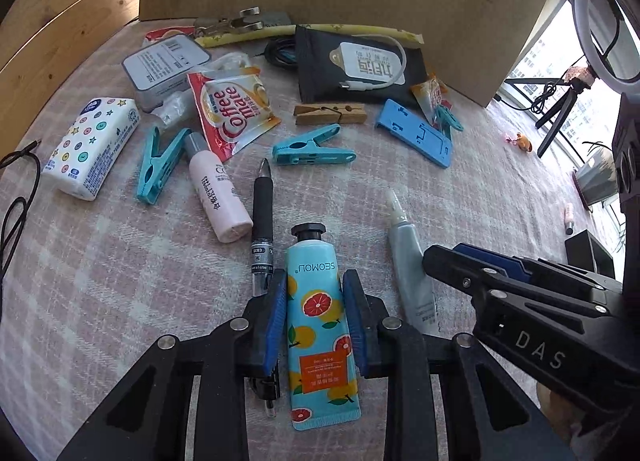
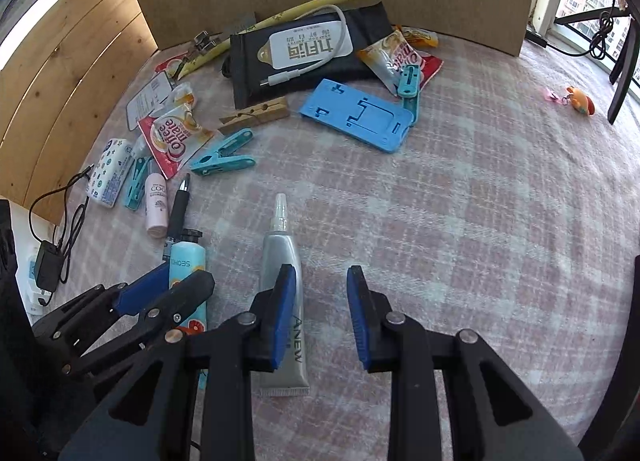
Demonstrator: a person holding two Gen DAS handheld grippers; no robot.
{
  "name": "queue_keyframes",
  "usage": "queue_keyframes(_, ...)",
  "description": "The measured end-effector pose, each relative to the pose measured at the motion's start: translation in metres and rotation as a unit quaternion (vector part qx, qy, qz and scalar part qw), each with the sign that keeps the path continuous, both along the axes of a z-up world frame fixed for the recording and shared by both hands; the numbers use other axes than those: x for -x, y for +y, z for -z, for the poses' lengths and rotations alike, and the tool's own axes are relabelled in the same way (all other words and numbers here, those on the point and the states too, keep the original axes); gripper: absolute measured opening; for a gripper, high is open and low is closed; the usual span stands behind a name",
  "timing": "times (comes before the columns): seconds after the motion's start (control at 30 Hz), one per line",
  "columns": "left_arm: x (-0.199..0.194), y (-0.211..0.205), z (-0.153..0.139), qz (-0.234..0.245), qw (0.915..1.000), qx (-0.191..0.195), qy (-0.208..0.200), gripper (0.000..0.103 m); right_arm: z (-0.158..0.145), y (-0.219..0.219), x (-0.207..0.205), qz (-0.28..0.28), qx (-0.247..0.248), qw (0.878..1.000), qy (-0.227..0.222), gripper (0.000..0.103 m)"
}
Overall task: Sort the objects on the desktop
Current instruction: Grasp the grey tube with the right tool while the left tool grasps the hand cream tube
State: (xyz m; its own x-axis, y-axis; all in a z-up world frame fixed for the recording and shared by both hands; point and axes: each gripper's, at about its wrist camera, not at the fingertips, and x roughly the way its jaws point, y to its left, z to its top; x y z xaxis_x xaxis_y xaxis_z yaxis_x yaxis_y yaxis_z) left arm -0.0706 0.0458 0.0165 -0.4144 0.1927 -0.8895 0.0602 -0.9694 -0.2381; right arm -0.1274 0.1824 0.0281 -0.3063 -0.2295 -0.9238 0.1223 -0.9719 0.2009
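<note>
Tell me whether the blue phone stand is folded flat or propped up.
Folded flat. The blue phone stand lies level on the checked cloth, its cut-out supports flush with the panel in both views.

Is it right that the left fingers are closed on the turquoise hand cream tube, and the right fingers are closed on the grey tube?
Not quite. The left gripper does clamp the hand cream tube. But the right gripper is not closed on the grey tube: in the right wrist view the tube lies beside one of the fingers, outside the empty gap between them.
</note>
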Motion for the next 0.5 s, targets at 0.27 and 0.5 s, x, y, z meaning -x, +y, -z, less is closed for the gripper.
queue_keyframes(0.27, -0.005, -0.008, 0.001, -0.004, 1.0000, 0.006, 0.002, 0.026, -0.005, -0.006, 0.001, 0.003, 0.018, 1.000, 0.010, 0.026)
queue_keyframes(0.5, -0.009, -0.010, 0.001, -0.001, 0.9999, 0.014, 0.007, 0.026, 0.002, -0.023, 0.004, -0.022, -0.004, 1.000, 0.007, 0.026)
